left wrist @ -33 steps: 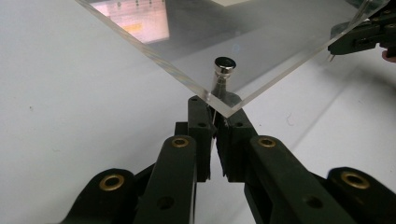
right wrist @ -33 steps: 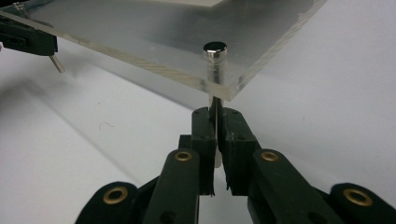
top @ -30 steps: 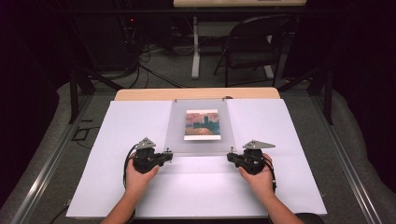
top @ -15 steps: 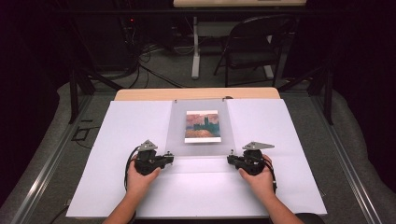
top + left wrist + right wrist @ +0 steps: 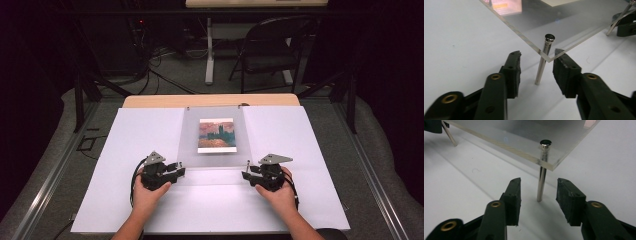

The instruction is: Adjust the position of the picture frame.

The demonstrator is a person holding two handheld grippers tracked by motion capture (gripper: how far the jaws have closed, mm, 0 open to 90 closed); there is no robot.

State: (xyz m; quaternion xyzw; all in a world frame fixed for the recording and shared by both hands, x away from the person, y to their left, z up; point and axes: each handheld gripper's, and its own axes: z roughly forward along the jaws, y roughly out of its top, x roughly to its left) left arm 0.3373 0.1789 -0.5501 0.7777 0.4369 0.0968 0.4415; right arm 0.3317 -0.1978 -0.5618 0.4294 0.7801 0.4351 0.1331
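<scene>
Two grippers, left gripper (image 5: 181,169) and right gripper (image 5: 246,175), flank the acrylic sheet's (image 5: 215,157) near corners in the high view; its far posts are hard to make out. Left gripper view: jaws have just been opening, clear of the metal post (image 5: 543,61) standing between them. Right gripper view: likewise around its post (image 5: 542,173). A careless nudge could tip either post, dropping the sheet.

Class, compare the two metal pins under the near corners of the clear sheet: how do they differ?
The left pin leans, its foot set away from its cap; the right pin stands nearly upright. Each passes through a corner of the clear sheet and rests on the white table, between open jaws.
</scene>
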